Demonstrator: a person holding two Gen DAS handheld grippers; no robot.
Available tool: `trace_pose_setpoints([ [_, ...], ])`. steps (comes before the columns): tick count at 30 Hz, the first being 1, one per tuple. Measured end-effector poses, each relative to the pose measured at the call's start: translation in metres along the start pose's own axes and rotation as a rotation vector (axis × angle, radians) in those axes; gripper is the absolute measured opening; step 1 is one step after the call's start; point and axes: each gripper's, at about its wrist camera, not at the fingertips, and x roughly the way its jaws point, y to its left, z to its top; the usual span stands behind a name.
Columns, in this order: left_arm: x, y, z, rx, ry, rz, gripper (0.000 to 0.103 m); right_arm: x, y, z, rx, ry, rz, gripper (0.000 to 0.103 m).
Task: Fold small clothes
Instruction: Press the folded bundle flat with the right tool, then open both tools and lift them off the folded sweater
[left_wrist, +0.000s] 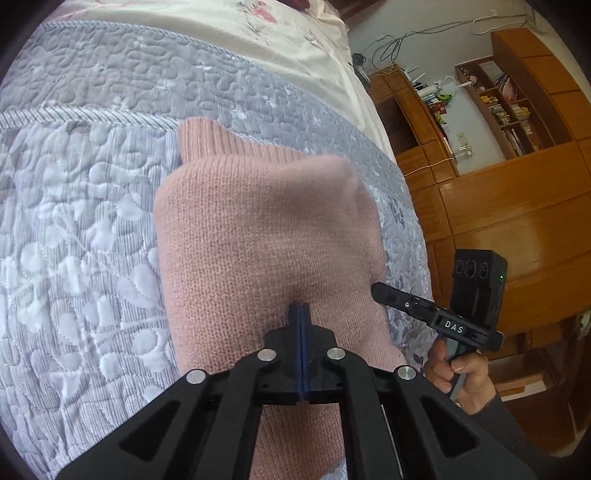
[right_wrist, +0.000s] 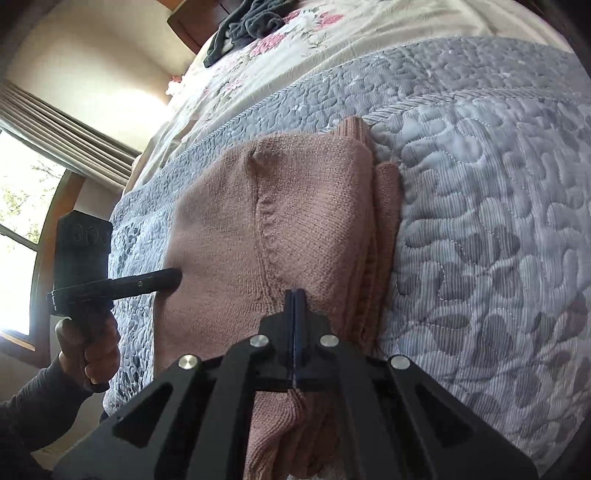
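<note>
A pink knitted sweater lies folded in layers on the grey quilted bedspread, its ribbed end pointing away from me. My left gripper is shut on the sweater's near edge, blue pads pressed together. The right gripper touches the sweater's right edge, held by a hand. In the right wrist view the sweater shows a seam and stacked layers on its right side. My right gripper is shut on its near edge, with fabric bunched beneath the pads. The left gripper meets its left edge.
A cream floral sheet covers the bed beyond the bedspread, with a dark garment heaped at the far end. Wooden cabinets and shelves stand to the right of the bed. A window is on the left.
</note>
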Motion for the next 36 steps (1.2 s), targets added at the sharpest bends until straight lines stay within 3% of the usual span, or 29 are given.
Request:
trace_pose_setpoints([
  [1, -0.010, -0.006, -0.003, 0.002, -0.017, -0.029, 0.044, -0.007, 0.005, -0.004, 0.001, -0.008, 0.007, 0.000],
  [2, -0.019, -0.011, -0.007, 0.009, -0.037, -0.031, 0.071, -0.014, 0.014, -0.010, -0.012, -0.013, 0.024, 0.000],
  [3, -0.025, -0.015, -0.013, 0.021, -0.055, -0.007, 0.079, -0.019, 0.023, -0.016, -0.031, -0.011, 0.047, 0.000],
  [5, -0.022, -0.014, -0.022, 0.040, -0.031, 0.045, 0.080, -0.017, 0.038, -0.029, -0.086, 0.016, 0.043, 0.000],
  [8, -0.016, -0.007, -0.028, 0.034, -0.028, 0.078, 0.080, 0.008, 0.025, -0.043, -0.114, 0.083, -0.085, 0.000],
  [11, -0.028, -0.018, -0.029, 0.019, -0.026, 0.082, 0.080, -0.002, 0.023, -0.048, -0.072, 0.057, -0.088, 0.000],
  [14, -0.052, -0.031, -0.042, 0.052, -0.054, 0.050, 0.081, -0.032, 0.046, -0.060, -0.094, 0.003, -0.031, 0.002],
  [18, -0.055, -0.012, -0.076, 0.006, -0.031, 0.084, 0.084, -0.021, 0.064, -0.089, -0.165, 0.064, -0.005, 0.004],
  [22, -0.032, 0.006, -0.103, -0.037, 0.050, 0.132, 0.084, 0.002, 0.036, -0.099, -0.169, 0.097, -0.144, 0.000],
  [26, -0.042, 0.011, -0.110, -0.045, 0.029, 0.112, 0.085, -0.025, 0.026, -0.090, -0.076, 0.065, -0.056, 0.000],
  [28, -0.052, 0.016, -0.107, -0.048, -0.001, 0.130, 0.088, -0.043, 0.017, -0.078, -0.011, 0.037, 0.000, 0.010],
  [29, -0.054, 0.018, -0.106, -0.047, -0.010, 0.139, 0.090, -0.050, 0.009, -0.070, 0.036, 0.020, 0.025, 0.029],
  [30, -0.055, 0.020, -0.104, -0.046, -0.010, 0.147, 0.090, -0.057, -0.001, -0.059, 0.091, -0.006, 0.055, 0.055],
  [32, -0.052, 0.026, -0.102, -0.058, -0.002, 0.139, 0.091, -0.062, -0.024, -0.036, 0.201, -0.052, 0.113, 0.082],
  [33, -0.050, 0.028, -0.100, -0.069, -0.002, 0.126, 0.091, -0.060, -0.036, -0.024, 0.248, -0.054, 0.154, 0.087],
  [36, -0.041, 0.038, -0.097, -0.110, -0.002, 0.072, 0.091, -0.038, -0.063, 0.008, 0.365, -0.020, 0.249, 0.089],
])
